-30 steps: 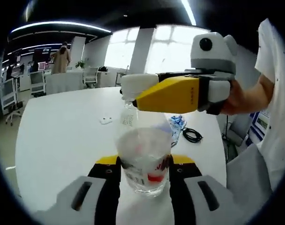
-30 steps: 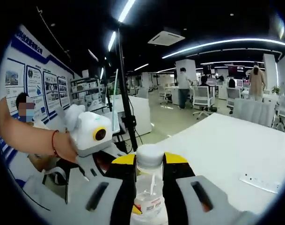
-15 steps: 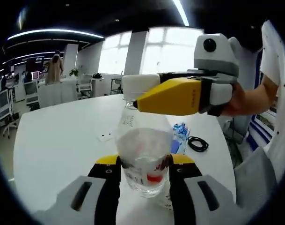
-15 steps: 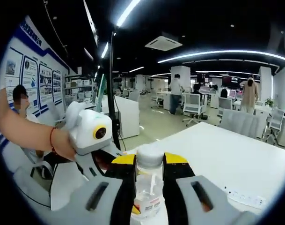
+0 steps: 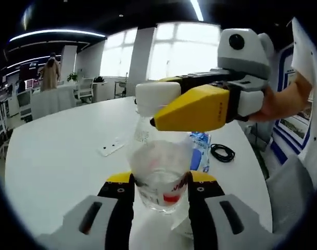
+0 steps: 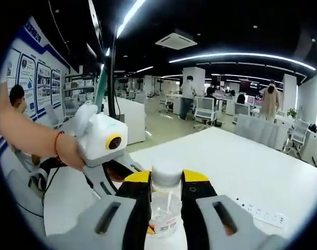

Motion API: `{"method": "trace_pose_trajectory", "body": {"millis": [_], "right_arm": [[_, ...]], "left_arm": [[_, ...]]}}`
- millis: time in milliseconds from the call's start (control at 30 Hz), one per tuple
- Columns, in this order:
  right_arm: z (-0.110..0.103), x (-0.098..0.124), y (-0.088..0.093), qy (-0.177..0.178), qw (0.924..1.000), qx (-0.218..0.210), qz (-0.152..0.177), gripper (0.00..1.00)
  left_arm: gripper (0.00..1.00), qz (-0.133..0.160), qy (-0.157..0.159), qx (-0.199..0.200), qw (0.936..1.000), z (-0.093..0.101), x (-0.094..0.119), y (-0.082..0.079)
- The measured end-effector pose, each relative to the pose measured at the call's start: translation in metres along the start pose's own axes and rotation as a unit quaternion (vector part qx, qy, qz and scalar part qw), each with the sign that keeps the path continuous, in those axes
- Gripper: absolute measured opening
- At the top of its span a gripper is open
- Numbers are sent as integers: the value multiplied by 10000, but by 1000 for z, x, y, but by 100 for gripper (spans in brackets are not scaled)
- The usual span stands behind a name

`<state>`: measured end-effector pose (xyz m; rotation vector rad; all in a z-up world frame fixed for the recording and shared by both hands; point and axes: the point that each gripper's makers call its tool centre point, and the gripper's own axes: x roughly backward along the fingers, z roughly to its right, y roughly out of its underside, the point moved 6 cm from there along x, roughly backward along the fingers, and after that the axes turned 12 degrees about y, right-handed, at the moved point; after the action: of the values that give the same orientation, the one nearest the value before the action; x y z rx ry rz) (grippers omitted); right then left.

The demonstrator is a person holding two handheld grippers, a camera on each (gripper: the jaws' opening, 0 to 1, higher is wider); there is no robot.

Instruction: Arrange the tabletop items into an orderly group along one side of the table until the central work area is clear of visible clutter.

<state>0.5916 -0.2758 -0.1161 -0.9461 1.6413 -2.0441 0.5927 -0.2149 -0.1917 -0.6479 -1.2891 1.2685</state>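
You've got the left gripper clamping the water bottle body and the right gripper pinching its cap, so any twist could spill it.

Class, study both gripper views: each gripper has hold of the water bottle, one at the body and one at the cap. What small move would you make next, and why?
Probably twist the cap tight with the right gripper while the left gripper steadies the bottle. The bottle holds water, so it seems wise to seal it before carrying it to the table edge beside the cable and blue packet.
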Motion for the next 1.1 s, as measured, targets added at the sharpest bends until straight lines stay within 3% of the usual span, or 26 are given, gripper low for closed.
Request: {"method": "trace_pose_trajectory", "body": {"millis": [433, 1100], "right_arm": [[-8, 3, 29, 215, 9995, 192, -160, 19], [-12, -2, 47, 234, 9985, 370, -336, 19]], "left_arm": [[39, -432, 115, -13, 9990, -2, -13, 26], [39, -579, 57, 33, 9983, -6, -15, 44]]}}
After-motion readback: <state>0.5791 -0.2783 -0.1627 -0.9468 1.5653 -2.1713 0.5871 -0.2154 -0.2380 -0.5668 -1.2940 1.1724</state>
